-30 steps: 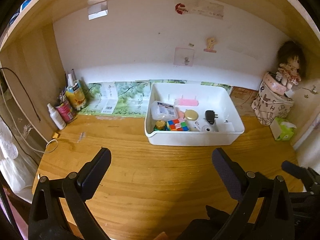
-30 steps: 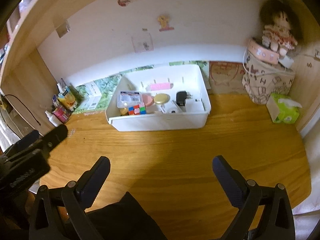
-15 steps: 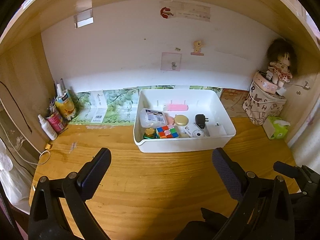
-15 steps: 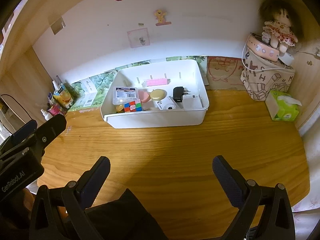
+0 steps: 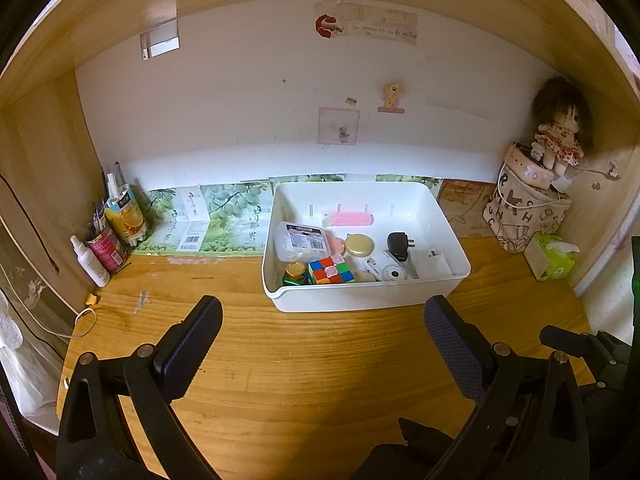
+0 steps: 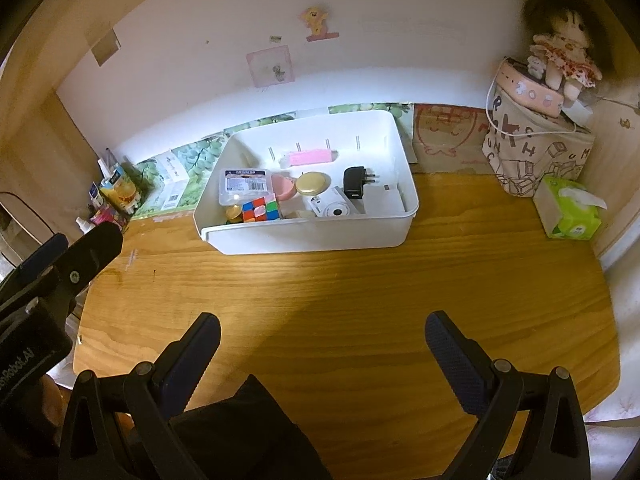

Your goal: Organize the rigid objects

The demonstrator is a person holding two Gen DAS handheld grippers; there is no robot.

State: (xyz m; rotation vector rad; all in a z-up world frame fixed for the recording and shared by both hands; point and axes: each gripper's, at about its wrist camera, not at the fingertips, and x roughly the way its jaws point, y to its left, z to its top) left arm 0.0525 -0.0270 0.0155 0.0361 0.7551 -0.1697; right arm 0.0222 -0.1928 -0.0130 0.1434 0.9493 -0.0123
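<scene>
both claws are hanging spread and empty over the wooden worktop [image 6: 360, 280], left claw [image 5: 320, 344] and right claw [image 6: 322, 354]; beyond them a white bin [image 6: 312, 236] is holding a puzzle cube [image 6: 261, 209], gold-lidded jar [image 6: 313, 183] and black charger [image 6: 354, 182].

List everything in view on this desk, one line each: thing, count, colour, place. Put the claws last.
bin: 1, white, on the desk at centre back
puzzle cube: 1, multicolour, front left of the bin
clear box: 1, transparent with label, left in the bin
gold lid: 1, gold, middle of the bin
charger plug: 1, black, right of middle in the bin
pink block: 1, pink, back of the bin
tissue pack: 1, green, right on the desk
doll: 1, brown hair, on the patterned bag at the right
spray bottle: 1, white, far left
desk: 1, wood
left claw: 1, black, open, over the desk
right claw: 1, black, open, over the desk
</scene>
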